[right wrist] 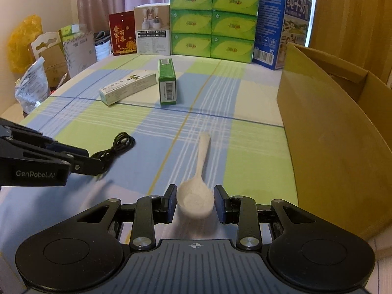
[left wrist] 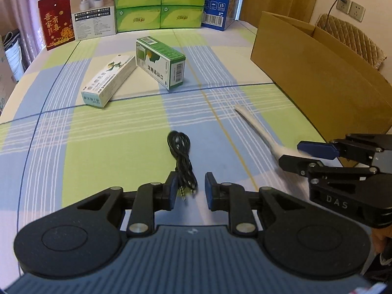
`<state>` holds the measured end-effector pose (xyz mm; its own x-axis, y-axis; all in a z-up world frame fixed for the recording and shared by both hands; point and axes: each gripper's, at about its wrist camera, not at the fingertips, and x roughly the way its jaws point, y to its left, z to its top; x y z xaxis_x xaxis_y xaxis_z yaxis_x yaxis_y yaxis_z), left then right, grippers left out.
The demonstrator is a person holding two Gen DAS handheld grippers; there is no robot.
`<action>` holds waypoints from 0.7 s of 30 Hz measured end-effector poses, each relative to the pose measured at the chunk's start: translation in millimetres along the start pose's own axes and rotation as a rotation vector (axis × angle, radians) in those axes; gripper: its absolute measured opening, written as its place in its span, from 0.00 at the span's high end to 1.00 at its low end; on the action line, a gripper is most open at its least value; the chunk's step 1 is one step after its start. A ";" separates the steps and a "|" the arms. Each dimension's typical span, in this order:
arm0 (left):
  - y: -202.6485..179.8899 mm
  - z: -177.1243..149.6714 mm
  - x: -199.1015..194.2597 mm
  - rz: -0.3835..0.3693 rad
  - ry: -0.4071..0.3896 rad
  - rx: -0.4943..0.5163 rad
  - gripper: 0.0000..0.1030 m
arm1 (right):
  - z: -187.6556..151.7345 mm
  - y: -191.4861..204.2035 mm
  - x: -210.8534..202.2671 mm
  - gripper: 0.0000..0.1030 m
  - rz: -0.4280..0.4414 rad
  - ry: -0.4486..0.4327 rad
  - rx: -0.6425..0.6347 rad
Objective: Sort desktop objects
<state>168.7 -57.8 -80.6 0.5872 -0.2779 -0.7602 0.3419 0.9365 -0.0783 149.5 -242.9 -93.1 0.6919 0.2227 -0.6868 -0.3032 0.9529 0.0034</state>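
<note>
A coiled black cable lies on the checked tablecloth. My left gripper is open, and the cable's plug ends rest between its fingers without touching either pad. A white spoon lies with its handle pointing away. The pads of my right gripper press on both sides of its bowl. In the left wrist view the right gripper sits at the right edge over the spoon. From the right wrist, the left gripper shows at the left beside the cable.
An open cardboard box stands along the right side. A white carton and a green carton lie mid-table. Green tissue packs, a blue milk box and other cartons line the back edge.
</note>
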 end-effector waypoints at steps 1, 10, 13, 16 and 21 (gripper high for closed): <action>-1.0 -0.1 0.4 0.012 -0.007 0.010 0.80 | -0.3 -0.9 0.2 0.71 0.002 -0.001 0.007; 5.2 2.3 16.8 0.016 -0.006 -0.032 0.72 | -2.3 -10.6 4.2 0.61 0.013 0.012 0.096; 6.7 4.5 21.7 0.013 -0.007 -0.069 0.72 | -3.9 -10.7 4.3 0.61 0.015 0.012 0.106; 9.6 5.6 26.1 -0.007 -0.004 -0.125 0.72 | -5.0 -10.0 5.0 0.61 0.011 0.010 0.106; 4.4 6.0 26.5 0.048 0.010 -0.099 0.87 | -7.6 -9.1 7.2 0.61 0.004 0.015 0.103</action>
<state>190.2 -62.3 -97.2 0.5935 -0.2303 -0.7712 0.2391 0.9654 -0.1043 152.3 -251.6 -103.6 0.6808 0.2242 -0.6973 -0.2363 0.9683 0.0807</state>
